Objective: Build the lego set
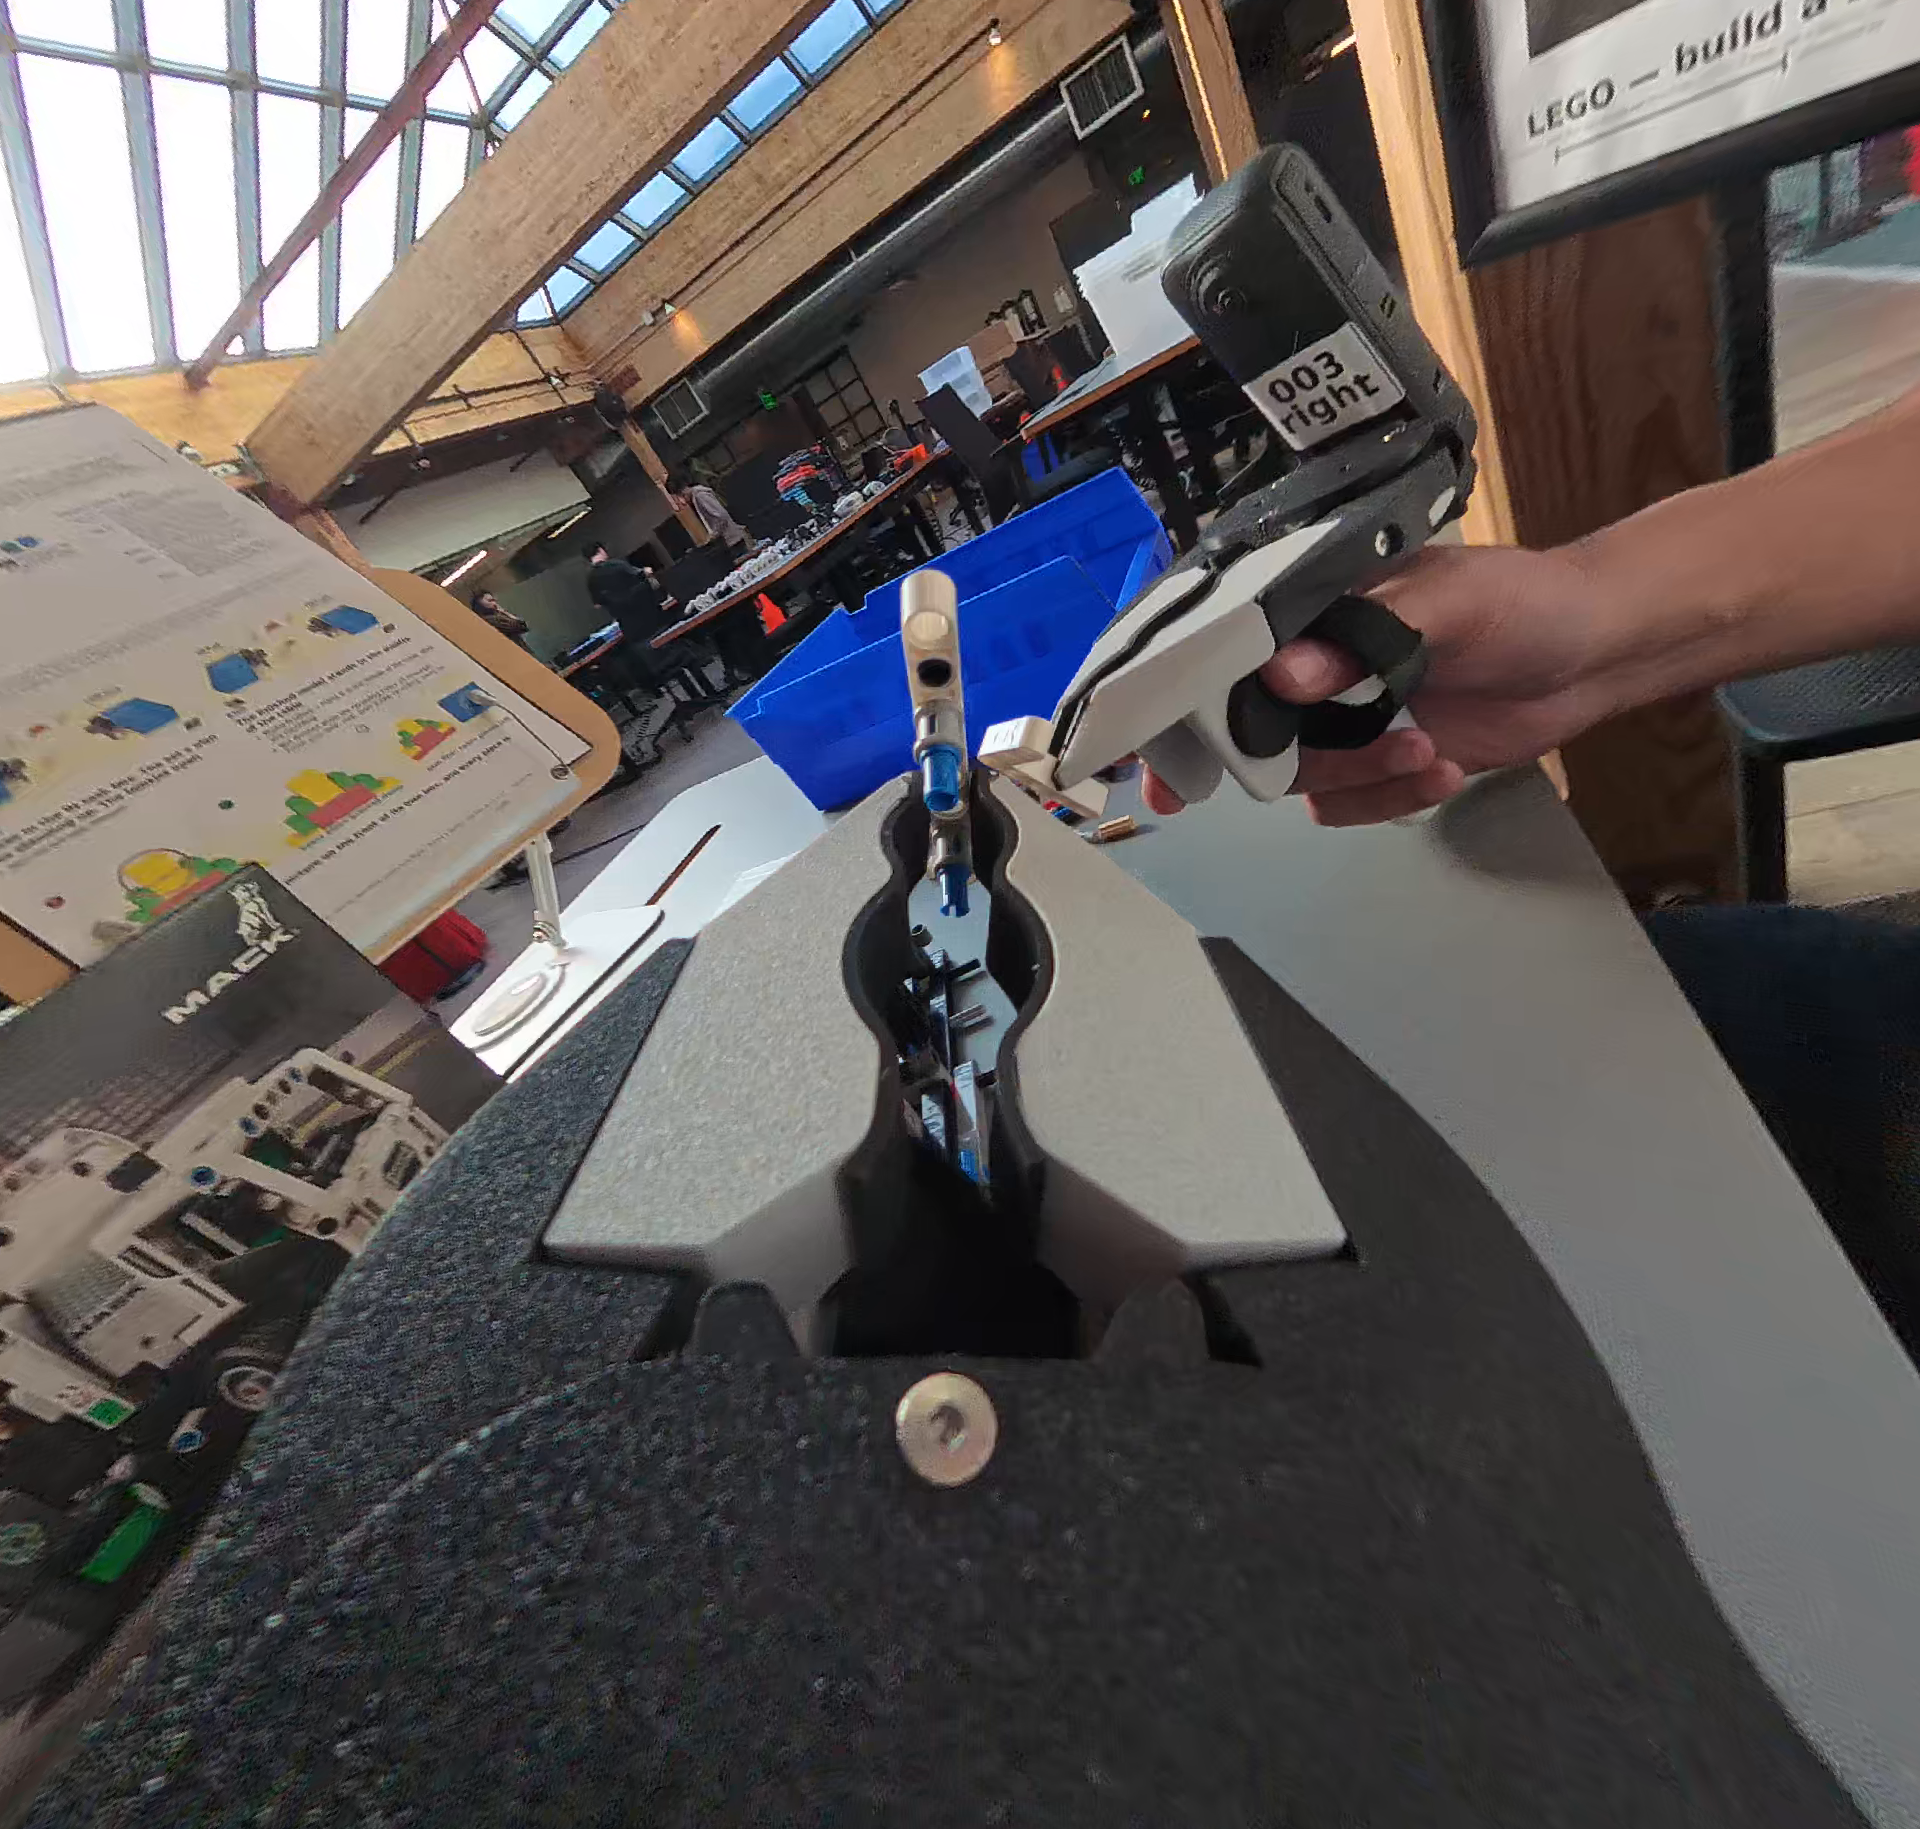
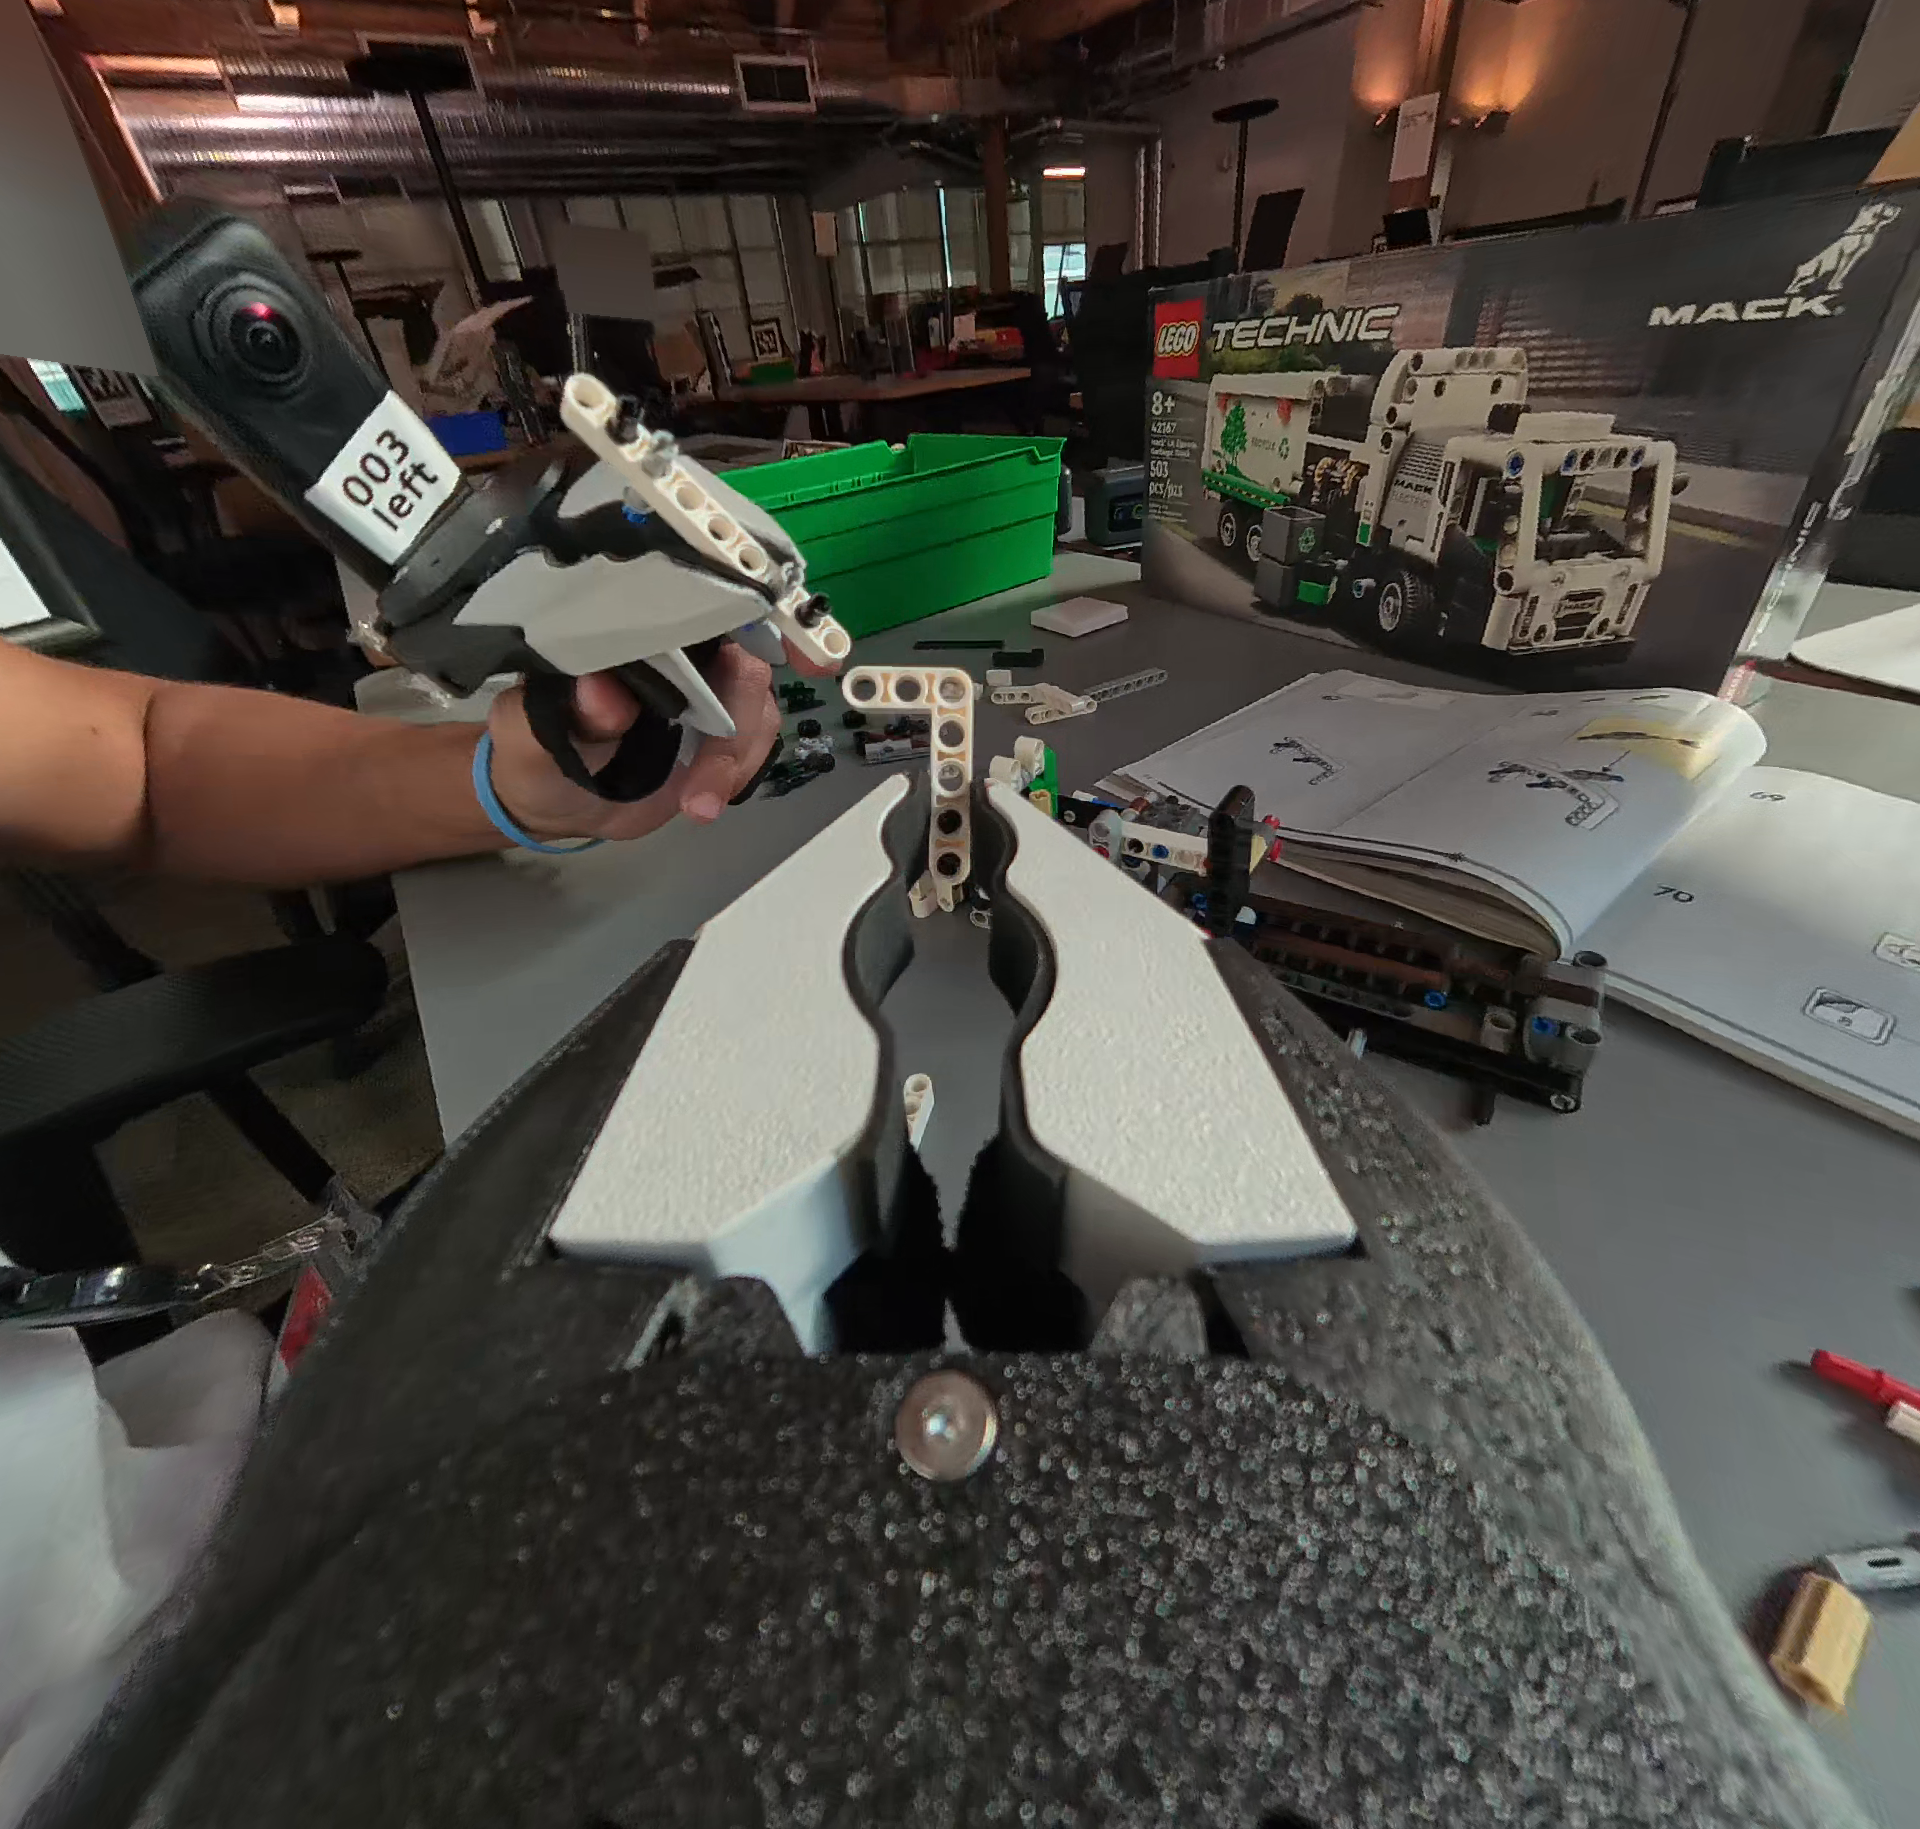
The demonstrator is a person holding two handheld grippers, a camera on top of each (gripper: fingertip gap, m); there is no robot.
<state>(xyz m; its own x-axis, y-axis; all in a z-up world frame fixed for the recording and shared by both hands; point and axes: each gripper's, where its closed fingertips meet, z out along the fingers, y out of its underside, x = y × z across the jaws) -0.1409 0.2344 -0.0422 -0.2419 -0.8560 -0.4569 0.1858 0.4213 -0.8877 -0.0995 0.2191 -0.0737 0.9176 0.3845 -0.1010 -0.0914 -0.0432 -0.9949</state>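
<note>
Bright skylight glare, fisheye-warped edges

Grey table (image 2: 665, 906), open instruction booklet (image 2: 1558, 823), set box (image 2: 1507, 449), green bin (image 2: 914, 522), loose pieces (image 2: 831, 740)

Blue bin (image 1: 966, 636) and green bin (image 2: 914, 522) on grey table (image 2: 1662, 1260), clipboard stand (image 1: 312, 657) nearby.

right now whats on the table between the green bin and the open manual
Right wrist view: loose lego pieces scattered on the grey table between the green bin and the manual.
</note>
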